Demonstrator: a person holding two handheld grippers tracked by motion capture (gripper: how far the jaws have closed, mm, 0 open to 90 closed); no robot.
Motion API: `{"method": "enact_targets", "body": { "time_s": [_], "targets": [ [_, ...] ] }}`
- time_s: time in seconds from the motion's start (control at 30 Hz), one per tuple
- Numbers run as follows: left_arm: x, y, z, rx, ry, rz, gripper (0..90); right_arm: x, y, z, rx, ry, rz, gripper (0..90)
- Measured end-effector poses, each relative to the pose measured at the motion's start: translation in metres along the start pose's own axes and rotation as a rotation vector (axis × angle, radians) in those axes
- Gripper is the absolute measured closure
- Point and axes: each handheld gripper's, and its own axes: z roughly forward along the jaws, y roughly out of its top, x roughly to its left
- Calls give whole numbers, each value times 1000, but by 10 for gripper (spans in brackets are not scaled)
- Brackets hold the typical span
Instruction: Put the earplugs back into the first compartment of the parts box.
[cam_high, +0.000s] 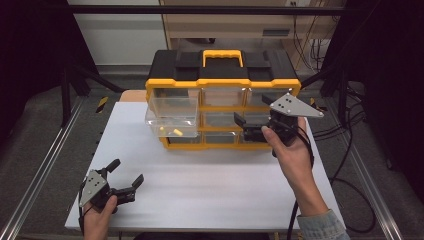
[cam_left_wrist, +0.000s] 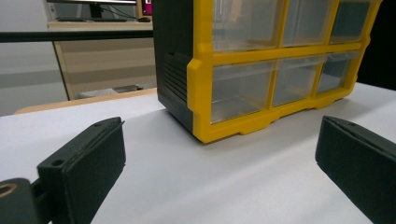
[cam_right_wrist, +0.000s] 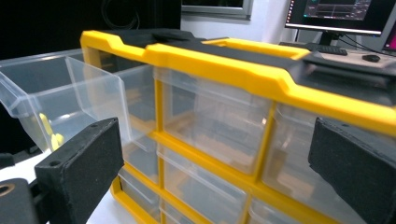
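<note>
Our right gripper (cam_high: 255, 125) has its fingers (cam_right_wrist: 79, 172) spread wide with nothing between them. We hold it raised just in front of the right-hand drawers of the yellow and black organiser (cam_high: 222, 95), close to their clear fronts; whether it touches them we cannot tell. In the right gripper view the middle drawers (cam_right_wrist: 210, 121) sit between the fingers. Our left gripper (cam_high: 125, 176) is also wide open and empty, low over the near left corner of the white counter (cam_high: 210, 185), well apart from the organiser. The organiser stands at the far middle of the counter. Its upper left drawer (cam_high: 172, 116) is pulled out and tilts forward, with small yellow pieces (cam_high: 176, 132) lying inside it.
</note>
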Motion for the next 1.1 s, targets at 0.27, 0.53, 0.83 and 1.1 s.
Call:
{"method": "enact_targets", "body": {
  "time_s": [0.27, 0.53, 0.83, 1.1],
  "targets": [
    [-5, 0, 1, 1, -27, 17, 10, -9, -25, -19, 5, -22, 17, 34],
    [-3, 1, -1, -7, -25, 12, 10, -19, -56, -36, -11, -32, 37, 45],
    [-3, 0, -2, -8, -28, 14, 10, -26, -94, -54, -25, -66, 51, 50],
    [-3, 1, -2, -25, -28, 13, 10, -35, -125, -66, -13, -96, 53, 50]
  ]
}}
